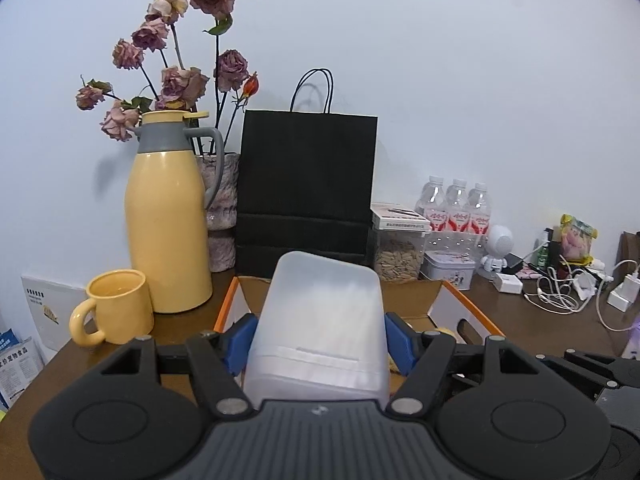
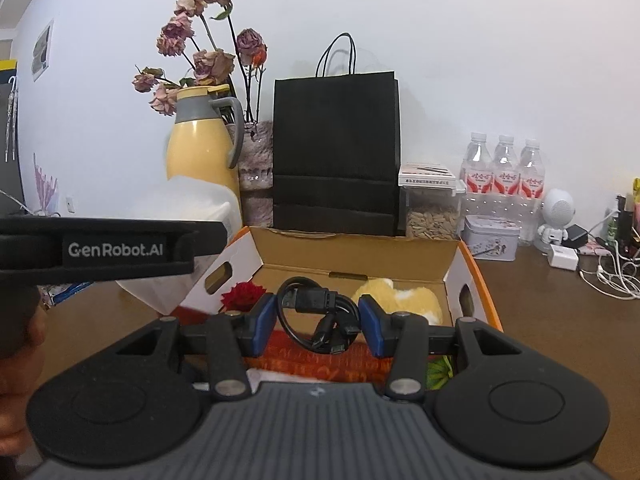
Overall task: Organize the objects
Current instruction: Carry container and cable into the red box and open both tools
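My left gripper (image 1: pixel 319 340) is shut on a translucent white plastic container (image 1: pixel 320 312), blue pads pressed on its two sides, held above the near end of an open cardboard box (image 1: pixel 452 304) with orange edges. My right gripper (image 2: pixel 319 326) is shut on a coiled black cable (image 2: pixel 312 304) over the same box (image 2: pixel 360 256). In the box lie a red rose (image 2: pixel 244 294), a yellow plush thing (image 2: pixel 400 300) and a red-orange packet (image 2: pixel 320 360). The white container (image 2: pixel 200 204) and the left tool's black housing (image 2: pixel 116 250) show at the left of the right wrist view.
Behind the box stand a black paper bag (image 1: pixel 308 184), a yellow thermos (image 1: pixel 166 220), a yellow mug (image 1: pixel 116 304) and a vase of dried roses (image 1: pixel 222 200). To the right are water bottles (image 1: pixel 456 208), a seed jar (image 1: pixel 400 252), a tin (image 1: pixel 450 270) and tangled chargers (image 1: pixel 560 296).
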`<state>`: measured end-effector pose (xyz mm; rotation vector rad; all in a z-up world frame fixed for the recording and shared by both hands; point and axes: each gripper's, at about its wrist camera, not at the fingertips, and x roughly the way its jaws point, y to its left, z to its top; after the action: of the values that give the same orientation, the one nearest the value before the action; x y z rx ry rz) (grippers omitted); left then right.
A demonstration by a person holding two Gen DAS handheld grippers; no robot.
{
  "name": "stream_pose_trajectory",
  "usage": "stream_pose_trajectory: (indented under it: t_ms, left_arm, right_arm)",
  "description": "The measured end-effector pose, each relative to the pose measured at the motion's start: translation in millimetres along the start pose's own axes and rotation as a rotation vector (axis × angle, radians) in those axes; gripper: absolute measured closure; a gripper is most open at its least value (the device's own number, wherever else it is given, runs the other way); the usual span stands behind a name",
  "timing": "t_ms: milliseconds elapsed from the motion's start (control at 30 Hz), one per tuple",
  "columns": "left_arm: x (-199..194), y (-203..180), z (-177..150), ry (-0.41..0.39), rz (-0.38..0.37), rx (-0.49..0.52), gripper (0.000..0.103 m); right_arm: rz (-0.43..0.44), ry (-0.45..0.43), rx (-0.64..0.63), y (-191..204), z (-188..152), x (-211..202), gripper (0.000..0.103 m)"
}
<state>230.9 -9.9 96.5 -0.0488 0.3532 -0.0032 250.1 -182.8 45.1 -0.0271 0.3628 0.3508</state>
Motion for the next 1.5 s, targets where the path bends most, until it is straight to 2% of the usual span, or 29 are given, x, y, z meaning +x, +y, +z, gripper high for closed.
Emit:
stream_pose_trajectory:
  t_ms: [433, 667, 967, 1000, 1033, 1067, 1100, 1133, 1233, 1500]
  left_arm:
    - [72, 11, 22, 0.03, 0.05, -0.05, 0.036]
    - [108, 22, 22, 0.093, 0.077, -0.067, 0.036]
    - [134, 25, 14, 0.163, 0.072, -0.05, 0.035]
    - [136, 25, 13, 0.173, 0.072, -0.047, 0.035]
    - [137, 25, 13, 0.185, 0.073, -0.044, 0.034]
    - [138, 24, 12, 0.193, 0.073, -0.043, 0.022]
    - [138, 24, 12, 0.194, 0.075, -0.043, 0.006]
    - [137, 24, 12, 0.189, 0.079, -0.044, 0.001]
    - [132, 24, 13, 0.163, 0.082, -0.044, 0.0]
    - [133, 23, 14, 0.177, 0.085, -0.048, 0.0]
  right_arm:
    - [-0.017, 0.023, -0.009, -16, 22, 72, 0.057]
    - [-0.009, 0.066, 0.015, -26, 20, 103, 0.057]
    - [-0.017, 0.106, 0.02, -30, 15, 118, 0.056]
    - [-0.021, 0.111, 0.021, -30, 15, 118, 0.055]
    - [-0.027, 0.11, 0.025, -31, 15, 118, 0.046]
    - [-0.038, 0.109, 0.028, -32, 15, 118, 0.038]
    - [-0.049, 0.108, 0.029, -32, 15, 117, 0.02]
    - [-0.058, 0.104, 0.03, -32, 15, 117, 0.01]
    - [-0.063, 0.1, 0.032, -33, 16, 115, 0.0]
    - [-0.066, 0.104, 0.038, -33, 17, 115, 0.0]
